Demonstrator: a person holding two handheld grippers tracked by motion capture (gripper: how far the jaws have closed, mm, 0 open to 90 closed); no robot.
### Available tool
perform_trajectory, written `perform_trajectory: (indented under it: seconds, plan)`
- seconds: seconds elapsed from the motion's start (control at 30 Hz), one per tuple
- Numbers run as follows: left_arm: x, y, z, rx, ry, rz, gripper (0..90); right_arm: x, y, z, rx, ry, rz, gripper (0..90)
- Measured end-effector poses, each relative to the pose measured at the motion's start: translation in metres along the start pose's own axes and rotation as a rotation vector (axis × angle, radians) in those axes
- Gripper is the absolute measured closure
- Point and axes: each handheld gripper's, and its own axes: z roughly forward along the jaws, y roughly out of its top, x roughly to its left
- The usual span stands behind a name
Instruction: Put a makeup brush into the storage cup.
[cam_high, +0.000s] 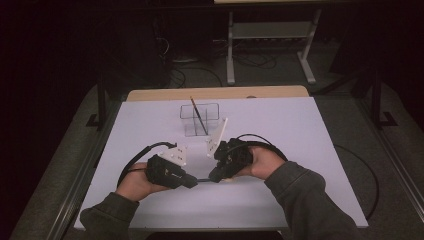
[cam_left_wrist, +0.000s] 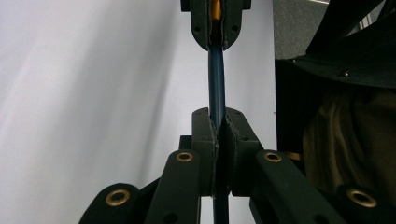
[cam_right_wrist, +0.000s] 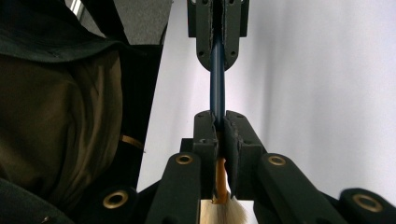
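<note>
Both the left gripper (cam_left_wrist: 218, 126) and the right gripper (cam_right_wrist: 218, 128) sit clamped on a slim blue-handled paintbrush (cam_left_wrist: 216, 81) spanning straight between them, light, stiff and probably slick, best pinched mid-handle, away from its soft bristles (cam_right_wrist: 224, 212)

The white table (cam_high: 310, 165) lies bare to the left of the left hand-held gripper (cam_high: 192, 181), to the right of the right hand-held gripper (cam_high: 214, 177) and along the near edge, so a hand could pass on any of those sides. Straight ahead, a clear holder (cam_high: 212, 111) with a brush (cam_high: 198, 115) leaning in it stands near the table's middle, close behind the grippers, and blocks a direct reach toward the far edge. Between the two grippers the way is barred by the dark blue paintbrush handle (cam_left_wrist: 216, 84) that both clamp, tip to tip, low above the table.
</note>
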Motion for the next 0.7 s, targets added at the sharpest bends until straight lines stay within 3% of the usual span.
perform_trajectory:
  seconds: [0.07,0.23,0.37,0.7]
  plan:
    - [0.0,-0.002,0.0,0.005,0.013,-0.003,83.8,-0.001,-0.002,0.001,-0.013,0.007,0.014,73.2]
    - [0.001,-0.008,-0.001,-0.004,0.02,-0.004,83.8,-0.006,-0.014,0.004,-0.014,-0.006,0.051,65.5]
    - [0.001,-0.011,-0.001,-0.014,0.019,-0.008,83.8,-0.008,-0.022,0.004,-0.028,0.003,0.063,68.9]
    - [0.0,-0.01,0.001,-0.011,-0.003,-0.005,83.7,-0.008,-0.022,0.005,-0.025,0.041,0.041,80.9]
